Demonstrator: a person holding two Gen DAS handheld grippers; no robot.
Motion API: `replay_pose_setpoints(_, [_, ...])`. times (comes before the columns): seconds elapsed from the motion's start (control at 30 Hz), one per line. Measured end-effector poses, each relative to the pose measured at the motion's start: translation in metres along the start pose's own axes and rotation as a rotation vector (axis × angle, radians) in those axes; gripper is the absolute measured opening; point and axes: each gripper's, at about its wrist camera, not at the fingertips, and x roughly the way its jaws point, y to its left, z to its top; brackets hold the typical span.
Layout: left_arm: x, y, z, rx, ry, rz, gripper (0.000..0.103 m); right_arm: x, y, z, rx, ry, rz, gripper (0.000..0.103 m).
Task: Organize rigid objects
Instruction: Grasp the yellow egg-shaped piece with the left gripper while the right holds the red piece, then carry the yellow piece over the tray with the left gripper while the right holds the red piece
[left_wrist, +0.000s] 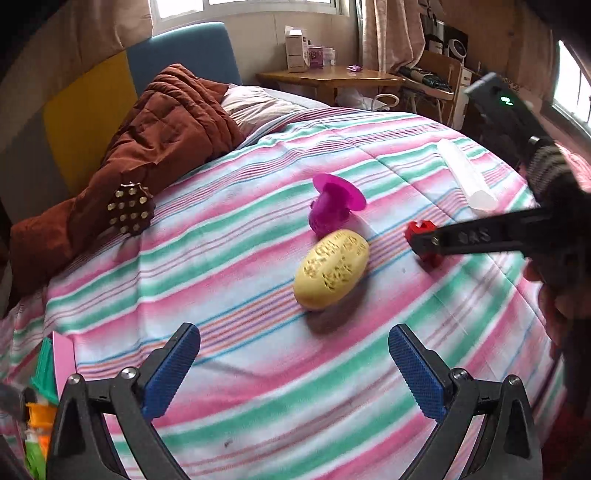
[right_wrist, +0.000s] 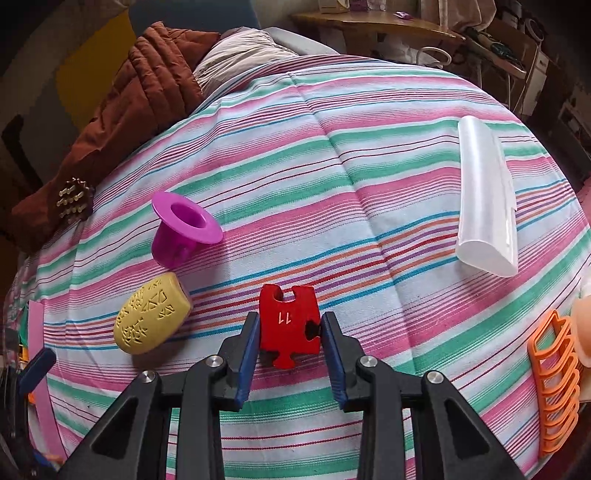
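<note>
A red puzzle piece (right_wrist: 288, 325) marked 11 lies on the striped bedspread (right_wrist: 332, 166), and my right gripper (right_wrist: 290, 318) is shut on it, a blue pad against each side. In the left wrist view that gripper reaches in from the right, with the red puzzle piece (left_wrist: 417, 230) at its tip. My left gripper (left_wrist: 295, 332) hangs open over the bedspread with nothing between its fingers. Just ahead of it lies a yellow carved egg-shaped object (left_wrist: 332, 269). A magenta flanged cup (left_wrist: 334, 205) lies on its side behind the egg.
A translucent white half-tube (right_wrist: 484, 199) lies at the right of the bed. An orange wire-like rack (right_wrist: 554, 384) sits at the right edge. A brown studded object (left_wrist: 131, 210) rests against a rust-brown quilt (left_wrist: 166, 118) on the left. A wooden table (left_wrist: 325, 77) stands beyond the bed.
</note>
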Motion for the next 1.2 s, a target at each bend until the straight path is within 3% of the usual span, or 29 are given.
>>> replay_pose_setpoints(0.07, [0.013, 0.000, 0.014, 0.005, -0.011, -0.043, 0.103, -0.001, -0.005, 0.001, 0.024, 0.004, 0.023, 0.033])
replay_pose_setpoints(0.2, [0.038, -0.011, 0.030, 0.095, 0.000, -0.039, 0.102, -0.001, -0.011, 0.003, 0.052, 0.010, 0.050, 0.033])
replay_pose_setpoints(0.3, [0.052, -0.021, 0.032, 0.156, 0.022, -0.050, 0.092, 0.000, -0.009, 0.004, 0.042, 0.013, 0.041, 0.033])
replay_pose_setpoints(0.37, [0.058, -0.025, 0.033, 0.166, 0.035, -0.069, 0.063, -0.001, -0.009, 0.003, 0.032, 0.013, 0.031, 0.033])
replay_pose_setpoints(0.43, [0.059, -0.026, 0.031, 0.138, 0.026, -0.118, 0.048, 0.000, -0.008, 0.003, 0.025, 0.013, 0.024, 0.033])
replay_pose_setpoints(0.47, [0.059, -0.027, 0.030, 0.125, 0.022, -0.127, 0.045, 0.000, -0.008, 0.003, 0.024, 0.013, 0.022, 0.033])
replay_pose_setpoints(0.67, [0.050, -0.019, 0.011, 0.040, -0.039, -0.149, 0.044, 0.001, -0.011, 0.005, 0.025, 0.011, 0.024, 0.033])
replay_pose_setpoints(1.2, [0.009, -0.013, -0.040, -0.005, -0.053, -0.113, 0.044, 0.005, 0.012, 0.000, -0.131, -0.022, -0.055, 0.033])
